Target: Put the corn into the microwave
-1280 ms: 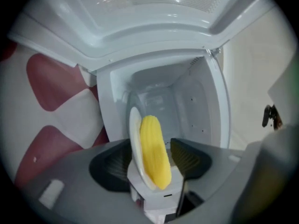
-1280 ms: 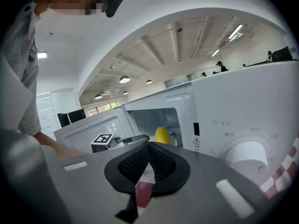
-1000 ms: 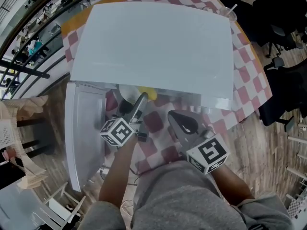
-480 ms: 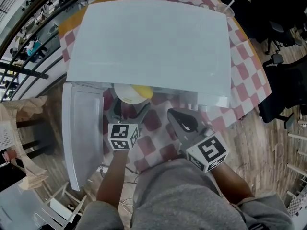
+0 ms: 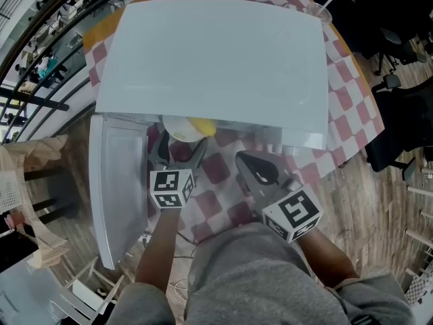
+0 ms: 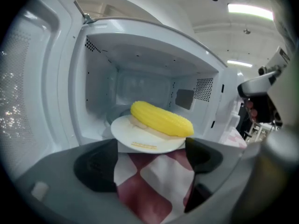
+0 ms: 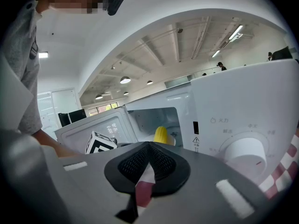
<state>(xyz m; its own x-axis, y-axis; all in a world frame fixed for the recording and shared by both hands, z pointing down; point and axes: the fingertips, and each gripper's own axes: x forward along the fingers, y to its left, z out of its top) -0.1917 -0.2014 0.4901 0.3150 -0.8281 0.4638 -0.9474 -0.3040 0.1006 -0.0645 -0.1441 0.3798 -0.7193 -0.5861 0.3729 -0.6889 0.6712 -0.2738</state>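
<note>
A yellow corn cob point(image 6: 161, 119) lies on a white plate point(image 6: 145, 141) just inside the mouth of the open white microwave point(image 5: 216, 59). In the head view the corn point(image 5: 203, 126) and plate point(image 5: 177, 131) peek out under the microwave's front edge. My left gripper point(image 5: 179, 144) points into the cavity. Its jaws are closing, and the plate's near rim sits at their tips with neither pad pressing on it point(image 6: 149, 157). To the right, in front of the control panel, my right gripper point(image 5: 242, 160) is shut on nothing point(image 7: 148, 148). The corn point(image 7: 160, 135) also shows in the right gripper view.
The microwave door point(image 5: 118, 181) is swung wide open at the left. A red-and-white checked cloth point(image 5: 352, 93) covers the table. A plastic cup with a straw point(image 5: 321, 15) stands at the far right corner. The microwave's dial point(image 7: 238, 153) is near my right gripper. Black chairs point(image 5: 399, 46) stand at the right.
My left gripper has rolled upright, so both its jaws now show flanking the plate's near rim. The plate and corn stay at the microwave's mouth. The right gripper has not moved.
</note>
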